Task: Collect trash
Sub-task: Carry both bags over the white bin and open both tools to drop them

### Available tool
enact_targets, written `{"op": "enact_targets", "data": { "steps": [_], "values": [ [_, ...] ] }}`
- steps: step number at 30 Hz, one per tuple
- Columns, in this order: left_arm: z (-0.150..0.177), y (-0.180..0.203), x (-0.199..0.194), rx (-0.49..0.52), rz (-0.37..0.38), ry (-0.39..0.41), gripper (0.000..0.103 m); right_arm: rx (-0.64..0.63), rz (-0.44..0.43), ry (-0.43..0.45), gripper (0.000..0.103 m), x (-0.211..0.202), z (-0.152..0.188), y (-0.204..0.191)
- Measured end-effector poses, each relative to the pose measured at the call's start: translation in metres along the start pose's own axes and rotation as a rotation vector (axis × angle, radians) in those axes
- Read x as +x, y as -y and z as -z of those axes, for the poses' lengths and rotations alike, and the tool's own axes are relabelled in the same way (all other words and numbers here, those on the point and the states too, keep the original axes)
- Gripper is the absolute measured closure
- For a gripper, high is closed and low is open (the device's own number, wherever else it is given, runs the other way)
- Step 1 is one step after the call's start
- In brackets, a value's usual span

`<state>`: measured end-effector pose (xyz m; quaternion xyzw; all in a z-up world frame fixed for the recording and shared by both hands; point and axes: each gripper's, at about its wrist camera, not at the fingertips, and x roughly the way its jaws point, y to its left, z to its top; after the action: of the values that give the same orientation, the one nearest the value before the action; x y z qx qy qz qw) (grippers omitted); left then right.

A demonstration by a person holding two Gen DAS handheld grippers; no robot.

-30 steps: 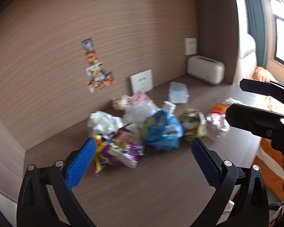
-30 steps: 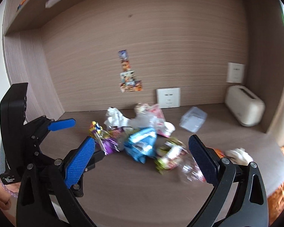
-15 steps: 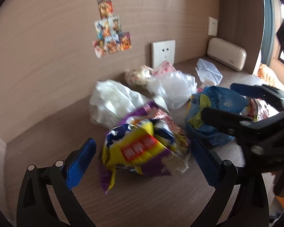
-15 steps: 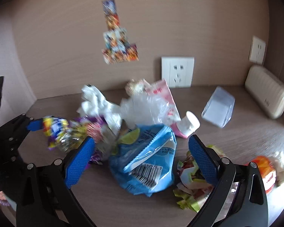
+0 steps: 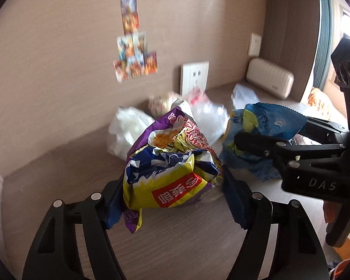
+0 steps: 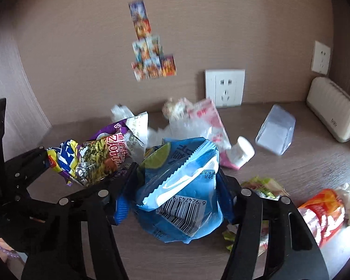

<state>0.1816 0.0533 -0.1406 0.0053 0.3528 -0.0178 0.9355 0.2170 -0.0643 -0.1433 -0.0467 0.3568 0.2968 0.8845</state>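
left gripper (image 5: 175,198): jaws clamped on yellow-purple wrapper (image 5: 172,163), left of wall socket (image 6: 224,87) | right gripper (image 6: 175,200): jaws clamped on blue bag (image 6: 182,193), front of socket, on surface (image 6: 303,163)

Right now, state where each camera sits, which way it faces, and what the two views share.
Left wrist: rides the left gripper, facing the back wall; its fingers clamp the purple-yellow wrapper; the right gripper shows at right.
Right wrist: rides the right gripper, facing the wall socket; its fingers clamp the blue bag; the left gripper shows at left.
Shared: both wrappers, socket, stickers, cream appliance.
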Motion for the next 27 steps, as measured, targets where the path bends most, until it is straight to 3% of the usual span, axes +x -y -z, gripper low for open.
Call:
{"op": "enact_targets", "data": {
  "steps": [7, 10, 14, 20, 27],
  "values": [
    [-0.034, 0.017, -0.064, 0.069, -0.005, 0.122, 0.032, 0.002, -0.019, 0.153, 0.041, -0.077, -0.027, -0.006],
    [-0.046, 0.039, -0.081, 0.131, 0.010, 0.169, 0.032, -0.003, 0.022, 0.228, 0.041, -0.116, -0.034, 0.000],
    [-0.058, 0.077, -0.088, 0.180, 0.094, 0.195, 0.032, 0.019, 0.105, 0.282, 0.041, -0.166, -0.031, 0.022],
    [-0.058, 0.158, -0.084, 0.269, 0.273, 0.177, 0.032, 0.094, 0.256, 0.288, 0.041, -0.230, 0.007, 0.065],
    [-0.032, 0.259, -0.072, 0.394, 0.450, 0.093, 0.032, 0.247, 0.441, 0.240, 0.041, -0.290, 0.083, 0.122]
  ]
}}
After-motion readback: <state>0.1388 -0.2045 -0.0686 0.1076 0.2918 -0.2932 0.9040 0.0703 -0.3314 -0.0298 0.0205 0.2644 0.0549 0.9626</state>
